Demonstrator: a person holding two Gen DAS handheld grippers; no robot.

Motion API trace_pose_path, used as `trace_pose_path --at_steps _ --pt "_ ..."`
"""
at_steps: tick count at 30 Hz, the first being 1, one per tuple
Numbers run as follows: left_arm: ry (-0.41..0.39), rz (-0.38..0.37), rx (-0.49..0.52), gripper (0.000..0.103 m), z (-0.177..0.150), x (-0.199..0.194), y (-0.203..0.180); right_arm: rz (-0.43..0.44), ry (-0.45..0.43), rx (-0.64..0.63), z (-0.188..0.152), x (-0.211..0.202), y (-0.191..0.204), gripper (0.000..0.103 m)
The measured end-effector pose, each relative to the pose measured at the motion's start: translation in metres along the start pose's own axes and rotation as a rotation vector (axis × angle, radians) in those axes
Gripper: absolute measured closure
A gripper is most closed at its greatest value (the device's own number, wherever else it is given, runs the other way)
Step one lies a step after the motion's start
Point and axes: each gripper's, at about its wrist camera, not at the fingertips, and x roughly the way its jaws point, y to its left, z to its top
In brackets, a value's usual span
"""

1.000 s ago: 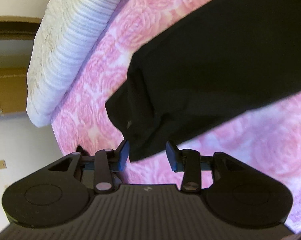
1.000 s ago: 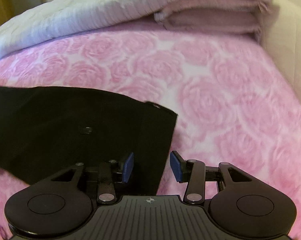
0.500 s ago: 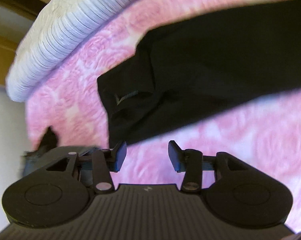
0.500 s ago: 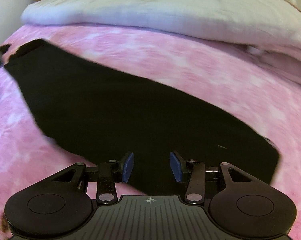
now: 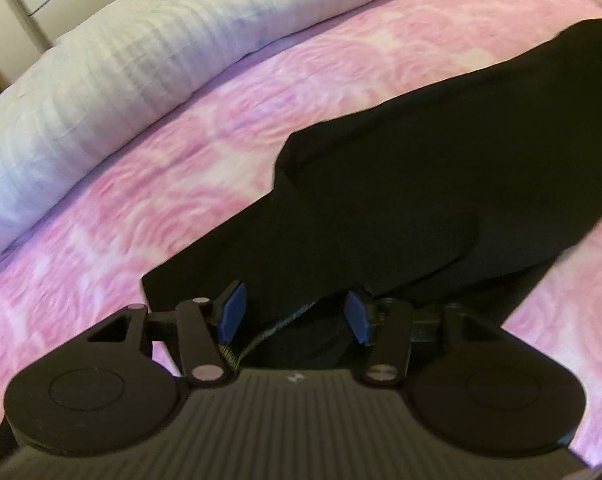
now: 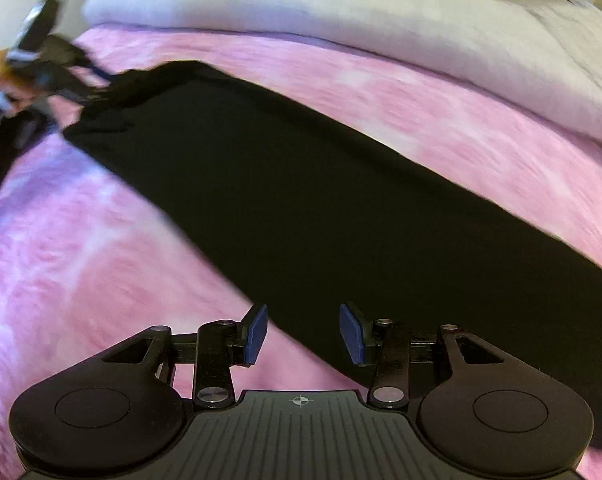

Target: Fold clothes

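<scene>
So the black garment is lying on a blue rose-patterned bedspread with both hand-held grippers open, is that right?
Not quite: the bedspread is pink, as the right wrist view shows. The black garment does lie on it, and the left hand-held gripper and right hand-held gripper are open.

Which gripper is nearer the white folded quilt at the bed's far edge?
Neither clearly. The left gripper is at one end of the black garment, the right gripper over its edge. The white folded quilt lies beyond pink bedspread from both.

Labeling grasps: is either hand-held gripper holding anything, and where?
Nothing held. The left hand-held gripper is open, straddling an edge of the black garment; the right hand-held gripper is open over it.
</scene>
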Motion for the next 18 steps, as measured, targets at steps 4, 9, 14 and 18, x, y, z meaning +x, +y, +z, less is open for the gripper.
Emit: trace_pose_path --at_steps 4,9,14,18 --pt "0.004 -0.115 -0.035 0.078 0.005 0.0 0.015 0.048 -0.007 -0.058 0.024 0.022 0.035 0.059" --pt "-0.002 -0.114 -0.176 0.1 0.012 -0.006 0.057 0.067 -0.012 -0.08 0.043 0.041 0.051 0.059" --pt "-0.03 0.025 -0.384 0.082 0.016 -0.013 0.12 0.058 -0.009 -0.076 0.05 0.042 0.046 0.059" --pt "-0.011 0.043 -0.439 0.06 0.002 -0.021 0.134 0.057 0.004 -0.082 0.05 0.04 0.046 0.059"
